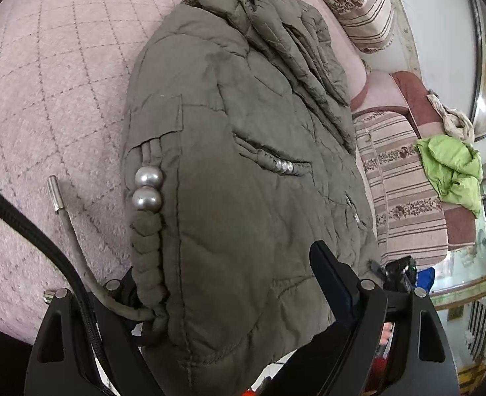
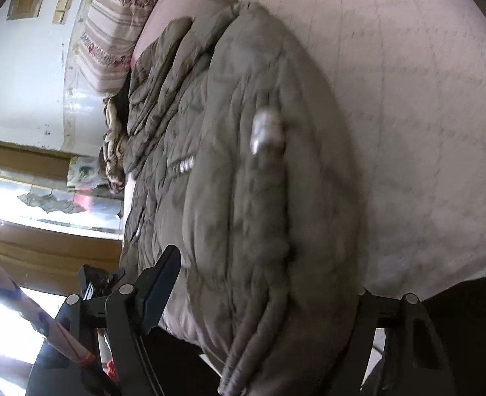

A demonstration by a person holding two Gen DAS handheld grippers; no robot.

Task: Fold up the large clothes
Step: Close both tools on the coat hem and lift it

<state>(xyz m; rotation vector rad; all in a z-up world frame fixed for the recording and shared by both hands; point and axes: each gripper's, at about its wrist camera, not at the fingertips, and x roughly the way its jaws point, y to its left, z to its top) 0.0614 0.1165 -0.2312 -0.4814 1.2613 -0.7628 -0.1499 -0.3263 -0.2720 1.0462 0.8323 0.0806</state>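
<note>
1. The jacket (image 1: 243,151) is olive-grey, padded and quilted, and lies in a thick folded bundle on a pink quilted cover (image 1: 51,76), its far end bunched in rumpled folds near the sofa back.
2. In the left wrist view the near edge of the jacket fills the space between the fingers of the left hand-held gripper (image 1: 233,300). The dark right finger (image 1: 333,290) stands up against the fabric, and the other finger is hidden under the braided trim. The jaws stand wide with the padding between them; I cannot tell whether they actually pinch it.
3. In the right wrist view, which is blurred, the jacket (image 2: 243,171) likewise bulges between the fingers of the right hand-held gripper (image 2: 262,283). One dark finger (image 2: 158,287) presses its left side, and the other is covered by cloth. Jaws wide again, grip unclear.
4. The fabric is matte and creased, with stitched seams. A plaited cord of the same cloth runs down one seam, topped by two round silvery beads (image 1: 147,188). Smaller beads (image 1: 284,165) sit at a slanted pocket.
5. A drawcord (image 1: 74,244) with a metal tip trails out onto the cover.
6. A black braided cable (image 1: 28,227) crosses the cover at the left.
7. Beyond lie striped cushions (image 1: 398,178) and a crumpled lime-green cloth (image 1: 451,168) on the sofa arm.
</note>
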